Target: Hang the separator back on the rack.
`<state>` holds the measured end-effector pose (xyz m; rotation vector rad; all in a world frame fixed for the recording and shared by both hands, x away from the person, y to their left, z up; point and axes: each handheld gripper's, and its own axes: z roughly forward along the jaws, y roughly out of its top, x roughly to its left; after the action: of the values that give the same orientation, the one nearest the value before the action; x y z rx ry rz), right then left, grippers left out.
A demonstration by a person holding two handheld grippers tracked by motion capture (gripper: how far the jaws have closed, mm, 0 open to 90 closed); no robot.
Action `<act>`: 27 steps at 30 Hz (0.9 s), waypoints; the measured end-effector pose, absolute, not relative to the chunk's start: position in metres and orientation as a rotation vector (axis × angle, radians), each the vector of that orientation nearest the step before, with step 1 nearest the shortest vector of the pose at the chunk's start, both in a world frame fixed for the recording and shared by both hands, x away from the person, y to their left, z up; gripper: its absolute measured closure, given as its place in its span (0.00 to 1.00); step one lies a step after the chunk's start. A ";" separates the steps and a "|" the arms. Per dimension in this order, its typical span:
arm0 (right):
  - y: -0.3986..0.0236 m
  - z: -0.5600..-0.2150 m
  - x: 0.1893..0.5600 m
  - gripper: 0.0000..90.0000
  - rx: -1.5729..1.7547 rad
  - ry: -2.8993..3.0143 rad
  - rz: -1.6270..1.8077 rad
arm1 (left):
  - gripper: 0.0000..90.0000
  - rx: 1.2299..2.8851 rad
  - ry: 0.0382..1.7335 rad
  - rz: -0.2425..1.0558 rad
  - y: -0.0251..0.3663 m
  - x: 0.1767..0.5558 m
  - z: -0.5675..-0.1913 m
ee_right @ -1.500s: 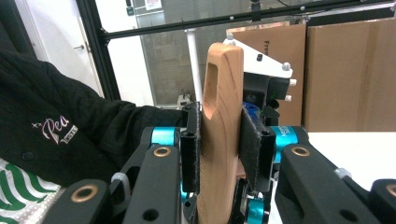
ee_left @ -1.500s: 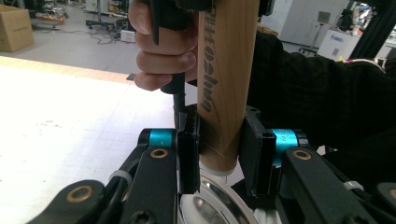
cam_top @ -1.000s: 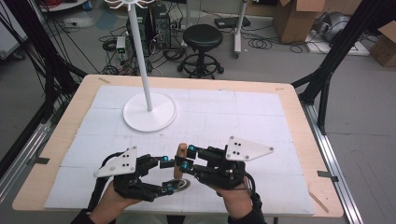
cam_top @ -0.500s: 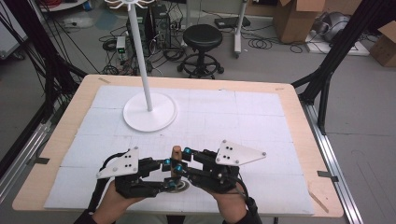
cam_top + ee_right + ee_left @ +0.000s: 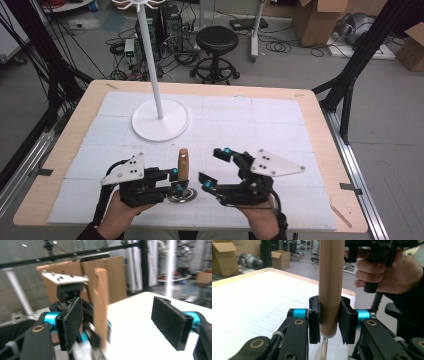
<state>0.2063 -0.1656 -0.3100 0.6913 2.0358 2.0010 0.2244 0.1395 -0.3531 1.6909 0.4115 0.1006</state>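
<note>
A wooden handle (image 5: 183,164) stands upright on a thin metal rod (image 5: 323,350) over a round metal base (image 5: 182,195) near the table's front edge. My left gripper (image 5: 176,181) is shut on the lower part of the handle (image 5: 331,285), one pad pressed on each side. In the left gripper view the gripper (image 5: 329,322) holds it just above the rod. My right gripper (image 5: 212,167) is open just to the right of the handle, apart from it. In the right gripper view, that gripper (image 5: 122,322) has the blurred handle (image 5: 101,307) left of centre between its wide jaws.
A white stand with a round base (image 5: 160,120) and a tall pole (image 5: 150,60) rises at the back left of the white mat (image 5: 260,125). Behind the table are a black stool (image 5: 216,40), cables and cardboard boxes (image 5: 320,20).
My right gripper, close against the handle before, has opened and drawn back to the right. The left gripper keeps its hold on the handle in nearly the same place.
</note>
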 end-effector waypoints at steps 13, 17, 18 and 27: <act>-0.262 -0.348 0.204 0.20 0.930 1.927 1.736 | 0.81 1.611 0.536 0.147 0.160 0.274 -0.330; -0.265 -0.349 0.204 0.20 0.928 1.917 1.729 | 0.81 1.603 0.582 0.205 0.165 0.296 -0.312; -0.264 -0.349 0.204 0.20 0.929 1.923 1.719 | 0.81 1.607 0.592 0.224 0.166 0.302 -0.308; -0.264 -0.353 0.208 0.20 0.932 1.945 1.719 | 0.81 1.628 0.660 0.316 0.165 0.350 -0.264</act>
<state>0.2081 -0.2645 -0.3531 0.9318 1.9451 1.7190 0.3503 0.1652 -0.2637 1.6278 0.6600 0.3159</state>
